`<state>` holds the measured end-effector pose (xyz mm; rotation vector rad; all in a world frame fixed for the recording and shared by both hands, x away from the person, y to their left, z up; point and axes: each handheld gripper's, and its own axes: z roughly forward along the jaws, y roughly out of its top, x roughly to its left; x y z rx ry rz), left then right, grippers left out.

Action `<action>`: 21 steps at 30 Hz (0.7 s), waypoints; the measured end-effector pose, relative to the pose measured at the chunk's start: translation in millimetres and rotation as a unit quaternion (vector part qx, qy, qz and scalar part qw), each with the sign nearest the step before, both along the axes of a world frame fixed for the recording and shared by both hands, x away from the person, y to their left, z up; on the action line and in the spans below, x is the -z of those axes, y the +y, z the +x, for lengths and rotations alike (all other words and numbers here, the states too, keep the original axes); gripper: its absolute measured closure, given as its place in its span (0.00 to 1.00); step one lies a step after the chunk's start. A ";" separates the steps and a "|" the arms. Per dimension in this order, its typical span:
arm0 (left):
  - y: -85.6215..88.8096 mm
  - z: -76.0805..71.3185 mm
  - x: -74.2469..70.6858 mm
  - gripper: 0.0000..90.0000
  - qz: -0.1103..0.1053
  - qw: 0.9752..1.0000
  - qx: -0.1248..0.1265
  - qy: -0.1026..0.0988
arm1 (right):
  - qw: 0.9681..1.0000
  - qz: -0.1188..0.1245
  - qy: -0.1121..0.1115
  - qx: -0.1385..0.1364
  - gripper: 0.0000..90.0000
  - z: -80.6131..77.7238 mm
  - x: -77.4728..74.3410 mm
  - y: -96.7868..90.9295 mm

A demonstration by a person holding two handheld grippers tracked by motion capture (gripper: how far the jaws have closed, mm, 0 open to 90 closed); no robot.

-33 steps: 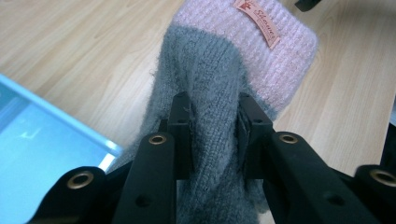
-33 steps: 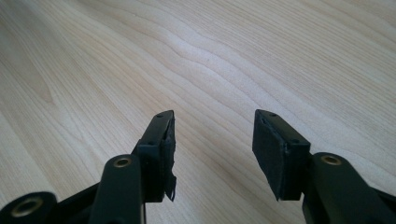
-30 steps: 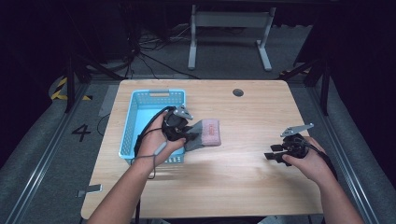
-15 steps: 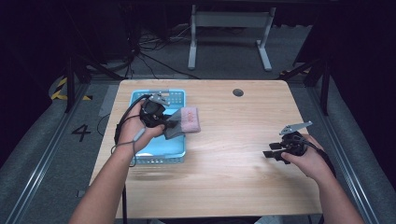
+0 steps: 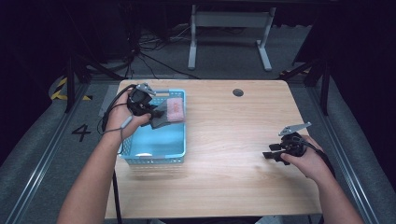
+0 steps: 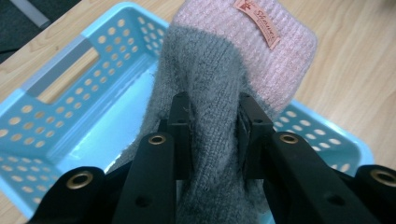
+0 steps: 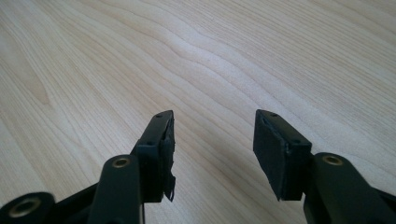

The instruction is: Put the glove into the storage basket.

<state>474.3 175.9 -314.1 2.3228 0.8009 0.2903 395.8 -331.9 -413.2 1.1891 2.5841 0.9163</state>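
Note:
A grey knitted sock with a pink cuff (image 6: 219, 84) hangs between the jaws of my left gripper (image 6: 214, 121), which is shut on its grey part. In the high view the sock (image 5: 171, 111) is held over the far end of a light blue plastic basket (image 5: 179, 151), with my left gripper (image 5: 152, 113) at the basket's far left. An orange label sits on the pink cuff. My right gripper (image 5: 270, 156) rests low over the wooden table (image 5: 233, 140) at the right. Its jaws (image 7: 212, 140) stand open with only bare wood between them.
The basket's perforated wall and handle slot (image 6: 60, 74) lie below the sock. A round cable hole (image 5: 238, 92) sits near the table's far edge. Beyond the table stand a white desk frame (image 5: 229, 32) and loose cables (image 5: 140, 51) on the dark floor.
My left gripper has carried the sock left and away, from the table beside the basket to above the basket's far end. My right gripper has stayed where it was.

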 end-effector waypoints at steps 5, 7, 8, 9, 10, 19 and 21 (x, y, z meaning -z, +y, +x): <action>10.0 12.5 9.3 0.80 0.003 1.000 -0.015 0.006 | 1.000 0.000 0.003 0.003 0.54 -0.5 1.5 0.1; 13.9 16.6 13.7 0.80 0.007 1.000 -0.020 0.012 | 1.000 0.000 0.003 0.004 0.54 -0.3 2.1 0.9; 16.0 18.1 15.6 0.80 0.008 1.000 -0.024 0.012 | 1.000 -0.001 0.003 0.003 0.54 -0.2 2.2 1.3; 18.5 19.6 17.3 0.80 0.005 1.000 -0.025 0.015 | 1.000 -0.001 0.003 0.001 0.54 -0.1 2.4 1.5; 21.7 21.2 19.1 0.80 0.004 0.999 -0.031 0.016 | 1.000 -0.001 0.003 0.000 0.54 -0.1 2.5 1.9; 22.4 31.9 42.1 0.80 0.025 0.999 -0.029 0.038 | 1.000 -0.003 0.000 -0.004 0.54 -0.6 2.5 3.3; 20.7 34.2 48.4 0.79 0.025 0.998 -0.026 0.045 | 1.000 -0.003 -0.001 -0.003 0.54 -0.8 2.0 3.2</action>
